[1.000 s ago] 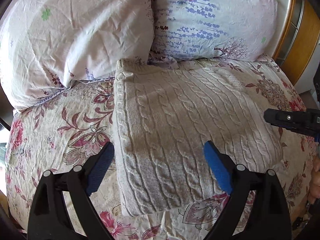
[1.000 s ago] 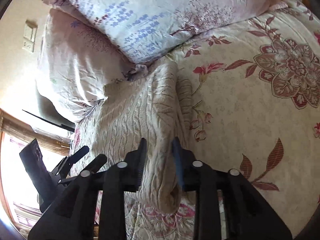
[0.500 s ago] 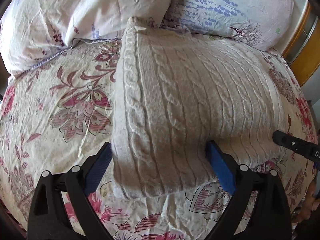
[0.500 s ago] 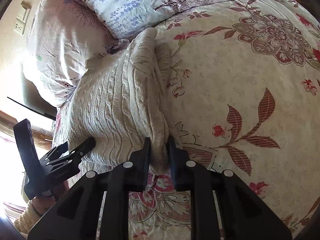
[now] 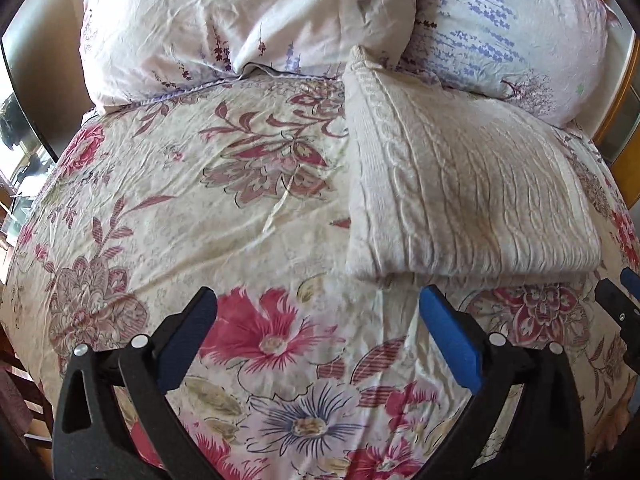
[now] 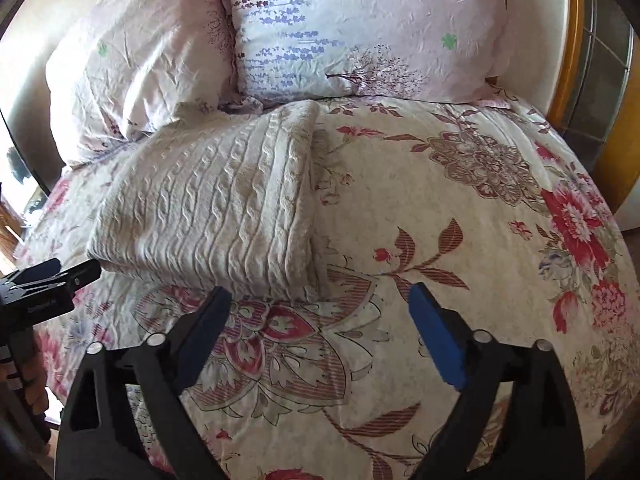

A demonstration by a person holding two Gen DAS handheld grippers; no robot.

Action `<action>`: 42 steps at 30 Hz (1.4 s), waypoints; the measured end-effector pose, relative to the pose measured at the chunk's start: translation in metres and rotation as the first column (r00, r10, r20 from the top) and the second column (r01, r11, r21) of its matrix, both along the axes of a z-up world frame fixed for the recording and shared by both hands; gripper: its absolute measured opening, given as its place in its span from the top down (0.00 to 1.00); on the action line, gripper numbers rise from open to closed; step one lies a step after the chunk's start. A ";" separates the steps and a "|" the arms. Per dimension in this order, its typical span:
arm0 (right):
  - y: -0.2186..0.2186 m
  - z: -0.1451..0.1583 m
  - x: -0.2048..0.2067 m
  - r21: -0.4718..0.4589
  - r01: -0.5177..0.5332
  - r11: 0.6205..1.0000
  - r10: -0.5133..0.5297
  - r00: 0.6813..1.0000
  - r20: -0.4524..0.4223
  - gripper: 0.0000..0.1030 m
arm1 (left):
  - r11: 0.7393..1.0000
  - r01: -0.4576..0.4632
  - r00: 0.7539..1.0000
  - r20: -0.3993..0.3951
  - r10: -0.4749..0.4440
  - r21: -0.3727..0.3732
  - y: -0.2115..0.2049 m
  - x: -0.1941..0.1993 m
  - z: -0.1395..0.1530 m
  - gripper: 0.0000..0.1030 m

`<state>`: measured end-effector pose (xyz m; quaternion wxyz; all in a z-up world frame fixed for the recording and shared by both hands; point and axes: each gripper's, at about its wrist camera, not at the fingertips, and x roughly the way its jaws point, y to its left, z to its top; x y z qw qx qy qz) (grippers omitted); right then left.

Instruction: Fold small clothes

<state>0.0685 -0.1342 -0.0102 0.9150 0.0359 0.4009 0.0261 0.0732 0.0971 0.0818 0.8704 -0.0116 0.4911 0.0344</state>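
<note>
Cream cable-knit sweater (image 5: 460,196): lies folded into a neat rectangle on the floral bedspread (image 5: 208,216), its far corner touching the pillows at the head of the bed. From the right wrist view the same sweater (image 6: 216,204) shows stacked layers along its near edge and its right-hand edge.

Left gripper (image 5: 316,320): jaws spread wide, nothing between them, positioned over bare bedspread just short of the sweater's near edge and offset to its left. Its right blue-padded finger (image 5: 450,338) sits close below the sweater's front left corner without touching.

Right gripper (image 6: 318,316): jaws likewise wide apart and empty, just short of the sweater's near right corner. The tip of the left gripper (image 6: 52,280) appears at the left edge of this view, close beside the sweater's near left corner.

Two pillows, a pale pink one (image 5: 240,20) and a lavender-print one (image 5: 512,28), lean side by side behind the sweater. A wooden bed frame (image 6: 576,40) borders the right side.
</note>
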 end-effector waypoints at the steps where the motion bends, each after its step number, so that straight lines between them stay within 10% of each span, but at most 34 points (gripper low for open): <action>1: 0.003 -0.002 0.000 -0.005 -0.006 1.000 0.006 1.000 0.000 0.05 | 1.000 0.006 1.000 -0.005 -0.006 0.006 -0.002 -0.003 -0.003 0.02; 9: 0.025 -0.036 -0.001 -0.055 -0.004 0.998 -0.002 0.994 -0.106 0.05 | 0.997 0.053 0.998 -0.027 -0.051 0.055 -0.020 -0.016 -0.022 0.02; 42: 0.040 -0.041 -0.006 -0.059 0.021 0.998 -0.024 0.998 -0.050 0.01 | 0.994 0.109 0.992 0.066 -0.109 -0.003 -0.014 -0.028 -0.023 0.02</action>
